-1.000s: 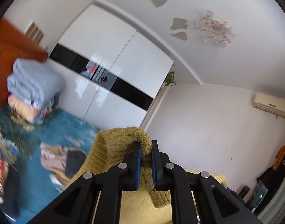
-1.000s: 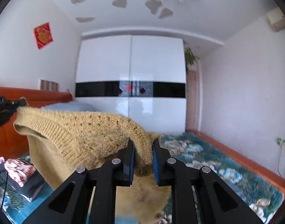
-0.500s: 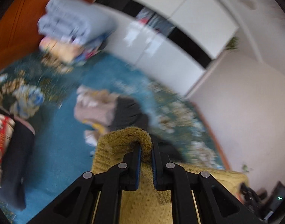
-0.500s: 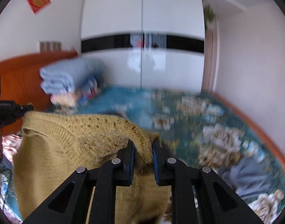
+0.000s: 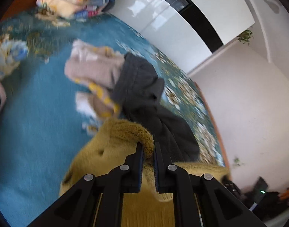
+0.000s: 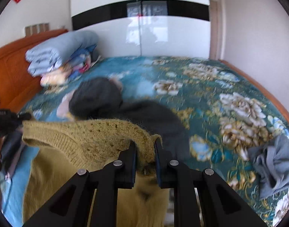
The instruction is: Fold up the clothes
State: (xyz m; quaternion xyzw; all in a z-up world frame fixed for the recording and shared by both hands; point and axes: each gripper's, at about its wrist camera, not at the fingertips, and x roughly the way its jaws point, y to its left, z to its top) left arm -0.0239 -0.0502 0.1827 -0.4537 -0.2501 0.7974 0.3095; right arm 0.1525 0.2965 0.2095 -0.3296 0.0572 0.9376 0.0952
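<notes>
A mustard-yellow knitted sweater hangs spread between my two grippers above the bed. My left gripper is shut on one top corner of the sweater. My right gripper is shut on the other top corner. In the right wrist view the left gripper shows at the far left, holding the sweater's ribbed edge. The sweater's lower part hangs down out of sight behind the fingers.
The bed has a teal floral cover. A dark grey garment and a beige one lie in a heap on it. Folded quilts are stacked by the orange headboard. A grey cloth lies at the right. White wardrobe behind.
Both grippers have tilted and come down from facing the ceiling and wardrobe to facing the bed, carrying the sweater with them. Both stay shut on it.
</notes>
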